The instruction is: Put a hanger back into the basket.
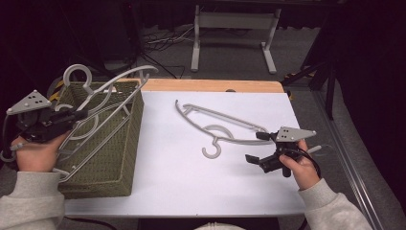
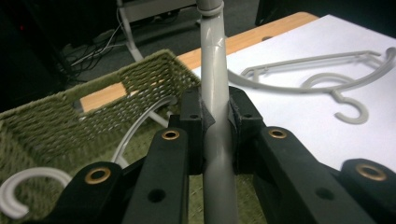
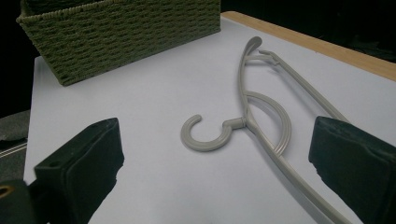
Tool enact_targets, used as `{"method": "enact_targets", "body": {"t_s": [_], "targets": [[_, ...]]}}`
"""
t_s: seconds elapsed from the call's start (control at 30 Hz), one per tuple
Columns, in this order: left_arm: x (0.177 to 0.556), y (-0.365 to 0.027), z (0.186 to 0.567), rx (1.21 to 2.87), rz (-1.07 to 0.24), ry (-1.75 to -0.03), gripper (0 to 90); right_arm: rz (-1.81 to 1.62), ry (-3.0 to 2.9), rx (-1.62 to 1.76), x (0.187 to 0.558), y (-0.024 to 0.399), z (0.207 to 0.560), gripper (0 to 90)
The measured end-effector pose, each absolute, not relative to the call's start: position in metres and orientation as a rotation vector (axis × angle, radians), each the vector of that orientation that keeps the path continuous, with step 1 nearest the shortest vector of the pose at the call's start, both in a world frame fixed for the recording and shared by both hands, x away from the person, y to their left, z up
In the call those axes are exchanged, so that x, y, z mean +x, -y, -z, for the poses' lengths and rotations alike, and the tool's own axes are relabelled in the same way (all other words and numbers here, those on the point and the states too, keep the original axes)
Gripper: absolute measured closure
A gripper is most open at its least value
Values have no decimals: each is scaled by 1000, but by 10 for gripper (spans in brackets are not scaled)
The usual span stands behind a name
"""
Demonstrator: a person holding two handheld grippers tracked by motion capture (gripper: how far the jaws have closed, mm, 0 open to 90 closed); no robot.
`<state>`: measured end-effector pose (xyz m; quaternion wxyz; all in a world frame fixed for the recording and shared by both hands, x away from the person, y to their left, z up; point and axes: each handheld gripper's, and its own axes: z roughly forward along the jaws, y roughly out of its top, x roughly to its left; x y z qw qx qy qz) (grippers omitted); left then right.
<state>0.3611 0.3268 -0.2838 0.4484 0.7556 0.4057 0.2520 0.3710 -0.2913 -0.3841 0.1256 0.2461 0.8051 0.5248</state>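
Left gripper (image 2: 215,116) clamped on a grey hanger (image 2: 214,70) over the basket (image 1: 119,158).
Hanger was plain grey plastic, thin curved arm pinched between the pads, its frame leaning across the green woven basket's rim. Second identical hanger (image 1: 218,127) lay flat on the white table (image 1: 167,182), hook toward the near edge. Right gripper (image 3: 215,163) was wide open, holding nothing, just beside it.

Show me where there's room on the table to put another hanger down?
Bare white tabletop lies along the near edge, between the green woven basket and the right gripper. The middle is taken by the grey hanger; the basket is crowded.
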Motion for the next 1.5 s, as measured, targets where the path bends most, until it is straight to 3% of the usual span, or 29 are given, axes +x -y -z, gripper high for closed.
{"method": "enact_targets", "body": {"t_s": [0.93, 1.5], "targets": [[376, -362, 324, 1879, -613, -1186, 793, -1530, -2360, 715, 369, 290, 390, 36], [366, -372, 333, 1898, -586, -1189, 793, -1522, -2382, 703, 368, 286, 394, 35]]}}
